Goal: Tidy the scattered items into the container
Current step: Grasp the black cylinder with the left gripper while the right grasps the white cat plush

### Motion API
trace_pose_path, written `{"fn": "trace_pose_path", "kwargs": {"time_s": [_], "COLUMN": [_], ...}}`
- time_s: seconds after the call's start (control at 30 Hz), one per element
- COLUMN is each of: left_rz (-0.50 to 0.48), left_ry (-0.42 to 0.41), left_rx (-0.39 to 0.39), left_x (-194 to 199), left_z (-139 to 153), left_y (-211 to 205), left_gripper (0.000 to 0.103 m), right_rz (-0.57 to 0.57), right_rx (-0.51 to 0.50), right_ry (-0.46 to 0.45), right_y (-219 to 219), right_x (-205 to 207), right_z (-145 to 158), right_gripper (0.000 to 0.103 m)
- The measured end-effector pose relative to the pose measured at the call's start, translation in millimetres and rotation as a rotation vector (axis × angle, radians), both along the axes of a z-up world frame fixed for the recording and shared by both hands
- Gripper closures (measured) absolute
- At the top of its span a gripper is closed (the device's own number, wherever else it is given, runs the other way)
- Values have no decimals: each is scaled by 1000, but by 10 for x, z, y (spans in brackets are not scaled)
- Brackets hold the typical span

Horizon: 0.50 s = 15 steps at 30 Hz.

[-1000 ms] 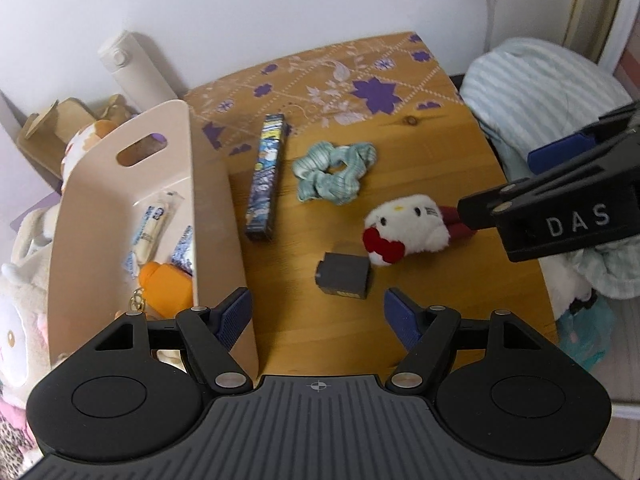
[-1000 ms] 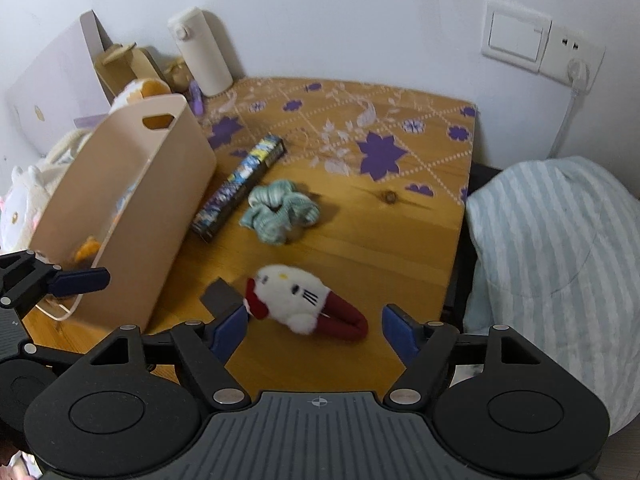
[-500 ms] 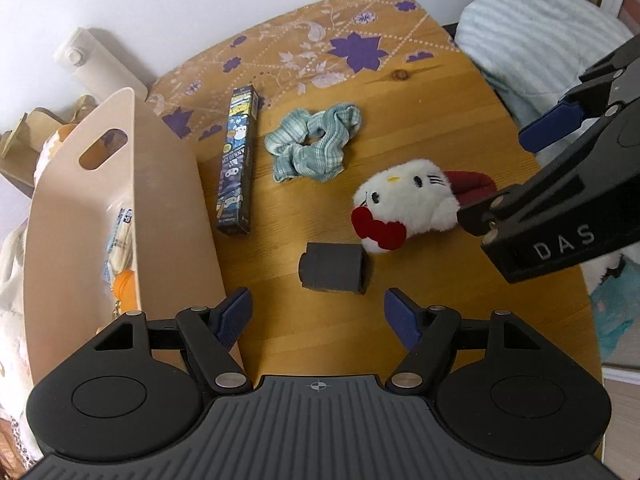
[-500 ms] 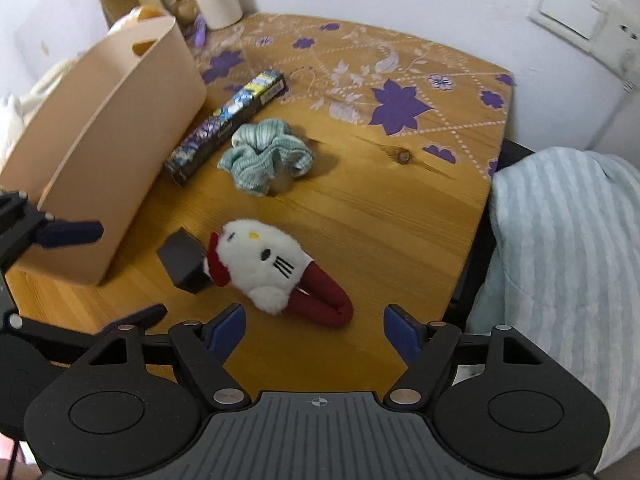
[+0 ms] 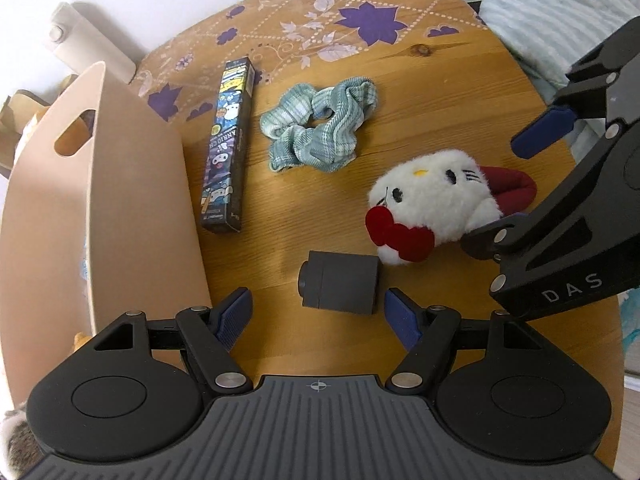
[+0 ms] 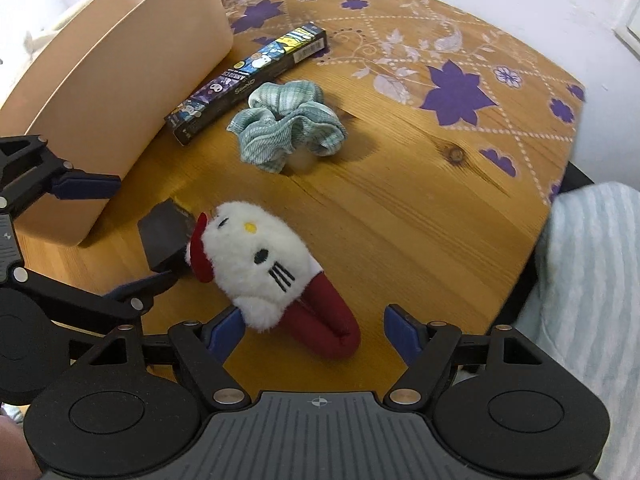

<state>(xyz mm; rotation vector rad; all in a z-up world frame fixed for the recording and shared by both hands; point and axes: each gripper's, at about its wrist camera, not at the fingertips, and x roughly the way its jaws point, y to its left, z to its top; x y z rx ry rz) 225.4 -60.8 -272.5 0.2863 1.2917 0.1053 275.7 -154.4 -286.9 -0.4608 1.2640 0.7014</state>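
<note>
A beige container point(image 5: 120, 208) stands at the table's left; it also shows in the right wrist view point(image 6: 120, 64). On the wood lie a dark grey block point(image 5: 340, 282), a white cat plush with red bow point(image 5: 432, 204), a teal scrunchie point(image 5: 320, 126) and a long printed box point(image 5: 228, 152). My left gripper point(image 5: 318, 316) is open, its fingers either side of the block's near end. My right gripper point(image 6: 312, 330) is open, straddling the plush's point(image 6: 260, 264) red tail end. The block point(image 6: 164, 236), scrunchie point(image 6: 288, 124) and box point(image 6: 248, 80) show there too.
A white bottle point(image 5: 92, 52) and wooden items stand behind the container. A striped blue-white cushion point(image 6: 592, 300) lies beyond the table's right edge. The table's far part point(image 6: 460, 92) carries a purple flower pattern.
Both grippers have moved forward and down. The left one now has the dark block between its open fingers; the right one has closed in over the plush's tail. Nothing on the table moved.
</note>
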Motion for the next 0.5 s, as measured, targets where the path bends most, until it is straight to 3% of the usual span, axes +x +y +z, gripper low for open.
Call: {"fn": "trace_pose_path", "kwargs": {"time_s": [0.37, 0.43, 0.5], "left_rz": [-11, -4, 1], "left_ry": [-5, -14, -22], "left_rx": [-12, -24, -44], "left_x": [129, 133, 123], "left_z": [-139, -140, -137], "left_y": [58, 66, 72], "left_gripper": [28, 28, 34], "right_rz": [56, 59, 73], "right_rx": [58, 73, 85], "right_ry": [-13, -8, -10], "right_y": [114, 123, 136], "right_x": [117, 136, 138], "right_z": [-74, -77, -71], "right_gripper": [25, 29, 45]}}
